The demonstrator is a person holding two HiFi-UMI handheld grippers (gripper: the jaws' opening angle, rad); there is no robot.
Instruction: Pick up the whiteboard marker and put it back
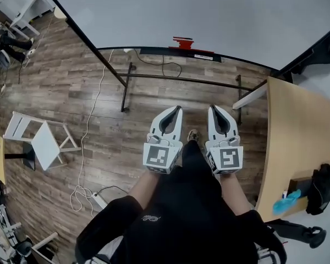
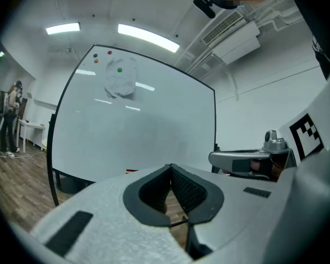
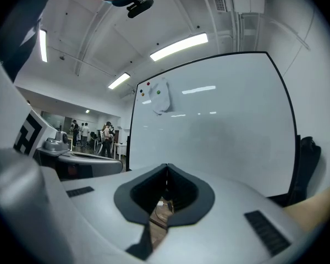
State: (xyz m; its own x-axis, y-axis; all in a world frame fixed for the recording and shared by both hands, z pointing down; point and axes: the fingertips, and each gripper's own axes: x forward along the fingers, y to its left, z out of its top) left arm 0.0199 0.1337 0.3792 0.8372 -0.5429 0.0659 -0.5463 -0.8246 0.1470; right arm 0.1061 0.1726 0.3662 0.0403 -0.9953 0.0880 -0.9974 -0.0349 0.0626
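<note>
Well beyond both jaws, red marker (image 1: 182, 42)

Two tools, left tool (image 1: 178, 109) and right tool (image 1: 212, 108), one whiteboard (image 1: 209, 15), one wooden table (image 1: 297, 131), one white chair (image 1: 44, 144).

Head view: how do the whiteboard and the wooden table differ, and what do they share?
The whiteboard stands upright in a black frame; the wooden table has a level top. The whiteboard is glossy white, the wooden table pale tan. A red item sits at the whiteboard's lower edge; a blue item and a black item sit at the wooden table's near end. Both are broad, flat and mostly bare.
</note>
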